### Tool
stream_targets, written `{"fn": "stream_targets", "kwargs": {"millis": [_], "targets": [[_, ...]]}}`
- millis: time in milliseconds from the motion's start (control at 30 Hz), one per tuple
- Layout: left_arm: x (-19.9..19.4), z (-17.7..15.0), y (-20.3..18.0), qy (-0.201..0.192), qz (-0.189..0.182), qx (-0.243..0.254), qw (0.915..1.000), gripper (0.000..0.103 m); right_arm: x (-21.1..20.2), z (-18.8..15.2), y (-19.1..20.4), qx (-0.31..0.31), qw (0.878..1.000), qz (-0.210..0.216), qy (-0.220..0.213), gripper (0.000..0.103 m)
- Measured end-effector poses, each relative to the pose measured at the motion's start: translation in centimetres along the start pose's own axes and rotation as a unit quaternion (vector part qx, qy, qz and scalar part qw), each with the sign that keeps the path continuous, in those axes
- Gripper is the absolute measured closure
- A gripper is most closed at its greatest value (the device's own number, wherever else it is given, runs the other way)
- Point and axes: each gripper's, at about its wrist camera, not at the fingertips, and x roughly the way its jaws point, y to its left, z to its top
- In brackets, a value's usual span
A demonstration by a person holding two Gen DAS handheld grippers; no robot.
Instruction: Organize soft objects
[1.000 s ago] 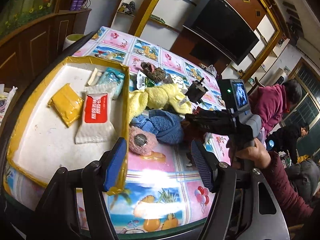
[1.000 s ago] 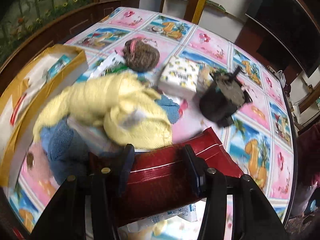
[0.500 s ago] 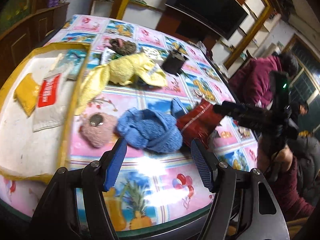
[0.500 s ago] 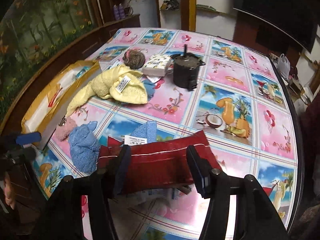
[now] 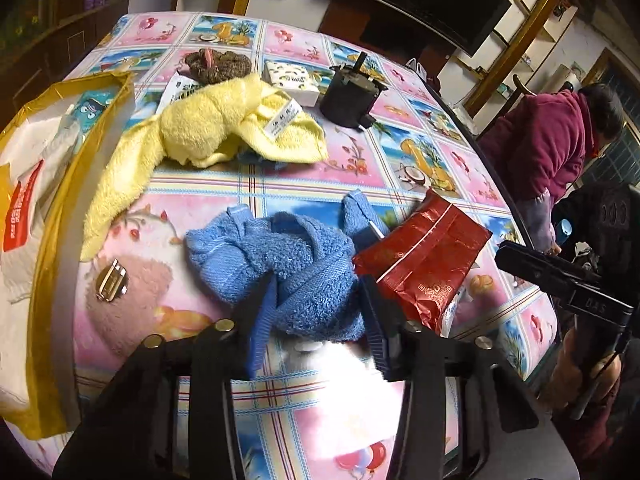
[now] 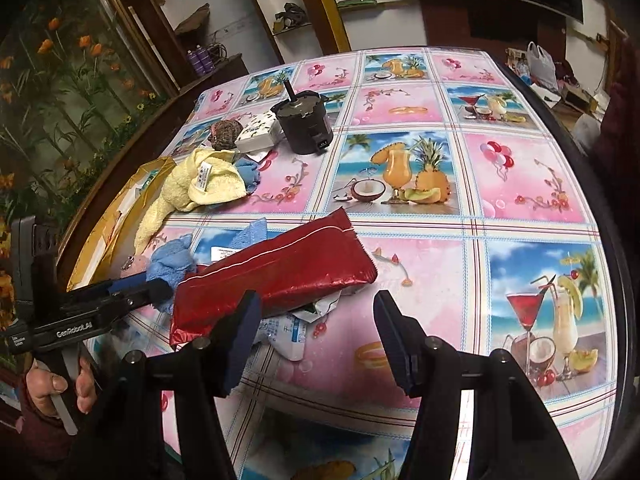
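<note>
A crumpled blue towel lies on the patterned tablecloth. My left gripper has its jaws on either side of the towel's near end, pressing into it. The towel also shows in the right wrist view. A yellow towel lies farther back. A pink fuzzy pouch with a metal clasp sits left of the blue towel. A red foil pouch lies on the table before my right gripper, which is open and empty just behind it.
A gold-edged box with packets stands at the left. A black motor, a white tissue pack and a brown knitted item sit at the back. A white-blue packet lies under the red pouch. A person stands at the right.
My right gripper has let go of the red pouch, which now lies on the table, and opened wide. My left gripper has moved forward and closed around the blue towel.
</note>
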Motion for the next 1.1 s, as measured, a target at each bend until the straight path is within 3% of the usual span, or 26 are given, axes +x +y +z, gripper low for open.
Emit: {"fn": "stream_targets", "kwargs": {"millis": [167,233,333,433,467,500,533,767,833,933,1033,1100], "targets": [[0.4,0.5,1.0,0.009,0.007,-0.027,0.9996,0.061,0.2,0.1,0.4,-0.004,1.000,-0.003,-0.003,0.045],[0.8,0.8,0.5,0.008,0.026,-0.023,0.9994,0.048,0.3,0.3,0.8,-0.006,1.000,0.001,-0.003,0.045],[2.3,1.2,-1.0,-0.001,0.087,0.008,0.9962,0.024,0.4,0.7,1.6,-0.013,1.000,0.003,-0.005,0.045],[4.0,1.0,-2.0,-0.003,0.098,0.041,0.9943,0.024,0.5,1.2,2.4,-0.018,1.000,0.004,-0.007,0.045],[3.9,0.9,-2.0,-0.010,0.091,0.042,0.9949,0.024,0.5,1.4,2.6,-0.020,1.000,0.004,-0.006,0.045],[3.8,0.8,-1.7,-0.012,0.074,0.037,0.9965,0.035,0.6,1.5,2.9,-0.022,1.000,0.003,-0.005,0.045],[3.4,0.7,-1.2,-0.013,0.061,0.030,0.9976,0.052,0.7,1.7,3.2,-0.026,1.000,0.001,-0.004,0.045],[-0.7,-0.7,2.4,-0.035,-0.049,-0.039,0.9974,0.059,2.8,3.0,4.6,-0.043,0.999,-0.005,0.016,0.045],[-2.1,-1.2,3.1,-0.044,-0.077,-0.056,0.9945,0.068,3.8,3.7,5.3,-0.047,0.999,0.000,0.024,0.045],[-5.1,-1.9,4.2,-0.075,-0.103,-0.065,0.9897,0.069,5.6,5.1,6.8,-0.062,0.997,0.004,0.041,0.045],[-7.9,-2.4,5.1,-0.107,-0.103,-0.056,0.9873,0.068,7.3,6.2,9.1,-0.084,0.995,0.011,0.061,0.045],[-8.8,-2.6,5.4,-0.100,-0.102,-0.040,0.9889,0.068,8.3,6.4,10.9,-0.103,0.992,0.022,0.075,0.045]]}}
